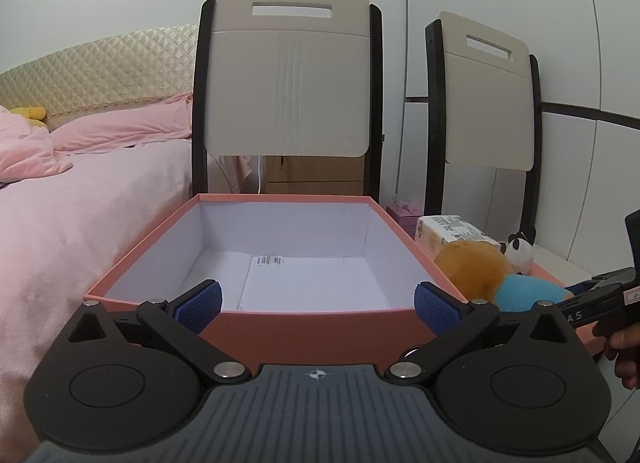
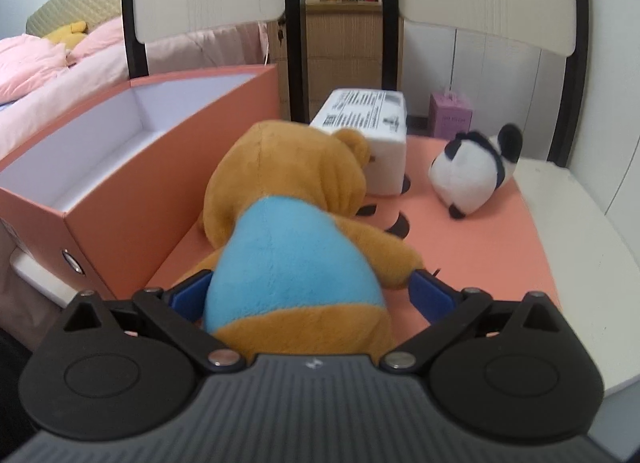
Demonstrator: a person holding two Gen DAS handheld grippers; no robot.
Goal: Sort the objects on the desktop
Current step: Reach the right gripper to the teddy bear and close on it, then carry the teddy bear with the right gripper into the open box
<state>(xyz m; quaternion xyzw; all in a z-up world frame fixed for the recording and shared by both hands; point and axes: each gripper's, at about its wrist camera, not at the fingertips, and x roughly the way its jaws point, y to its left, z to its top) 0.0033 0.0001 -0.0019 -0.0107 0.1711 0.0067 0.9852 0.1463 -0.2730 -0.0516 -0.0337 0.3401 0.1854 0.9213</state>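
Observation:
An open orange box (image 1: 248, 323) with a white inside stands in front of my left gripper (image 1: 318, 305), which is open and empty at its near wall. The box also shows in the right wrist view (image 2: 132, 199). A brown plush bear in a blue shirt (image 2: 296, 247) lies face down on the orange lid (image 2: 480, 247) to the right of the box. My right gripper (image 2: 312, 295) is wide, with a pad on either side of the bear's body. A white tissue pack (image 2: 372, 131) and a panda plush (image 2: 476, 171) lie farther back. The bear (image 1: 492, 275) shows in the left wrist view.
Two chair backs (image 1: 288, 75) stand behind the table. A pink bed (image 1: 80, 191) is on the left. A small purple box (image 2: 450, 115) sits at the far edge. The white table (image 2: 580, 223) extends to the right of the lid.

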